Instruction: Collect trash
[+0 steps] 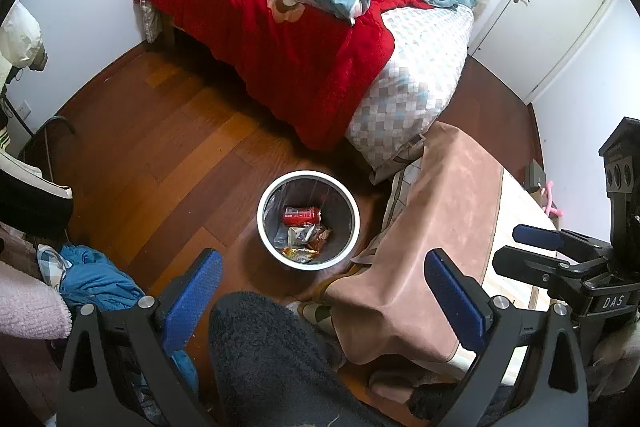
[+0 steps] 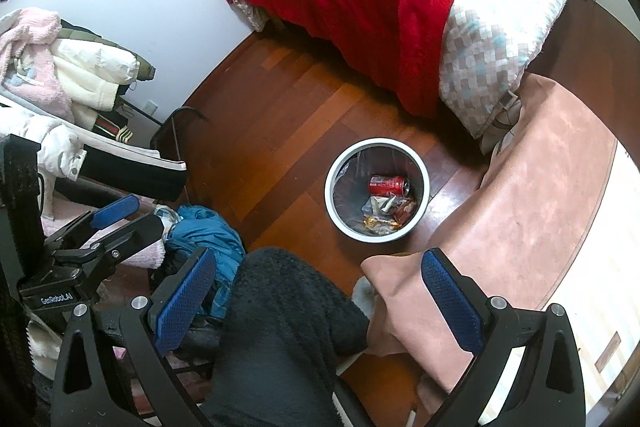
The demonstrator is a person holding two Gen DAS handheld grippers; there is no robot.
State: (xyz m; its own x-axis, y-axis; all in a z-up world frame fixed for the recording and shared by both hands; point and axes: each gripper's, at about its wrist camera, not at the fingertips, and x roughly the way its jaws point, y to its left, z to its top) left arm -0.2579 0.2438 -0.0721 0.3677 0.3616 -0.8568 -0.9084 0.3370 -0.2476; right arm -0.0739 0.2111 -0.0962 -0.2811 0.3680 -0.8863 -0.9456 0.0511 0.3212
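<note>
Two tools hang side by side above the floor, and both are spread wide with nothing between their blue pads. The left tool point(image 1: 324, 291) frames a dark fleecy leg point(image 1: 272, 359) of the person just below it; the right tool point(image 2: 320, 291) frames the same leg from the other side. Ahead of both and lower down stands the white-rimmed trash bin point(image 1: 262, 223) on the wooden floor point(image 1: 160, 155), well apart from either tool. Inside it lie a red can point(image 1: 302, 215) on its side and a heap of crumpled wrappers point(image 1: 306, 241) just nearer the tools than the can. To the right of the left tool a pink cloth point(image 1: 440, 227) drapes over the bench point(image 1: 516, 223), hanging near the bin. Beyond the bin sits the bed point(image 1: 420, 79) with a red blanket point(image 1: 280, 55).

No loose trash shows on the floor near the bin, so the collecting looks largely done, or the next piece lies out of frame. For a good step, keep the tools spread, scan the bench top and the floor, approach any piece from above, and carry it over the bin's mouth before letting go.

Only the right wrist view shows the pile of clothes point(image 2: 72, 75) far to the left. Only the left wrist view shows the door point(image 1: 552, 11) and a small pink thing point(image 1: 554, 201) on the bench.
</note>
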